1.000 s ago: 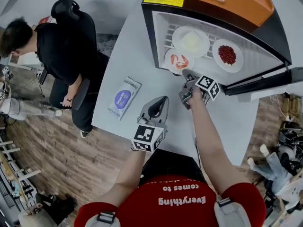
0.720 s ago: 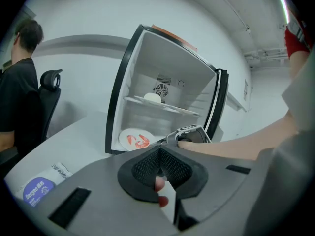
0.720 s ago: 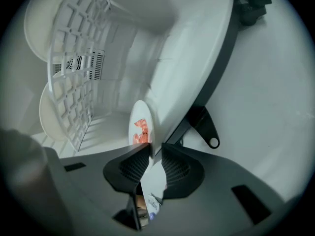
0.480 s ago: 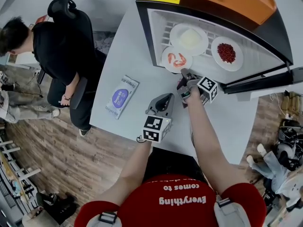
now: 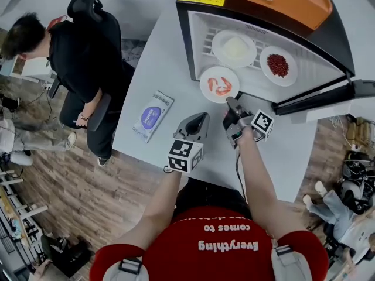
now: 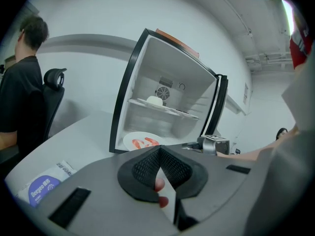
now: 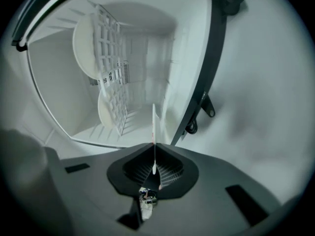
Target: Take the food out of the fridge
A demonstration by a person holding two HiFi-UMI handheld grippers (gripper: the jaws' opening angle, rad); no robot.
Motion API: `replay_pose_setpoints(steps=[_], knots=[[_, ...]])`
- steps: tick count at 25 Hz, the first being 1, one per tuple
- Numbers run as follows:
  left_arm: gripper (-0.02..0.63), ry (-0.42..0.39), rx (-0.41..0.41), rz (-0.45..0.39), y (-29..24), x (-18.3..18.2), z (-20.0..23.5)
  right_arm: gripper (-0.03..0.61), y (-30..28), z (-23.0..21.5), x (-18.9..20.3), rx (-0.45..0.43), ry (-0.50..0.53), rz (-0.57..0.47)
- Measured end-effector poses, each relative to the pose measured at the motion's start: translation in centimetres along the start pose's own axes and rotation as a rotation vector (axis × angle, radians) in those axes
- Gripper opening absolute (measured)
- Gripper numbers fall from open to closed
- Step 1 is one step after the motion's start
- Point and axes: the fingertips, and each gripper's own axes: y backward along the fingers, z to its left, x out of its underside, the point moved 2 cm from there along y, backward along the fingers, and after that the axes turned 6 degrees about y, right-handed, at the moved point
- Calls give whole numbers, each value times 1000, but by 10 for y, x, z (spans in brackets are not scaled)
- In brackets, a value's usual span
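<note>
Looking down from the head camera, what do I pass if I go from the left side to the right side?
First the seated person in black, then the purple-labelled packet, then the shrimp plate, then the plate of red food.

A pale grey surface (image 5: 158, 69) with a rounded edge stands over a floor (image 5: 64, 186) of brown wood planks. A black office chair (image 5: 88, 7) with a headrest is drawn up at its far left side, and a person in black (image 5: 73, 51) sits on it. In the left gripper view a plain white wall (image 6: 93, 21) rises behind them in even, bright light, and off to the right pipes run along an open ceiling (image 6: 268, 60).
</note>
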Motion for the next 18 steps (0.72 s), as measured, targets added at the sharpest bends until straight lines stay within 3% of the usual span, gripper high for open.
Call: replay_pose_setpoints(steps=[5, 9, 18], knots=[[6, -29, 35, 12, 33, 12, -18, 19, 42, 14, 41, -49, 1, 75], [6, 10, 41, 37, 60, 37, -28, 20, 62, 14, 77, -56, 12, 153], [6, 72, -73, 22, 109, 64, 0, 20, 43, -8, 148, -39, 58, 353]])
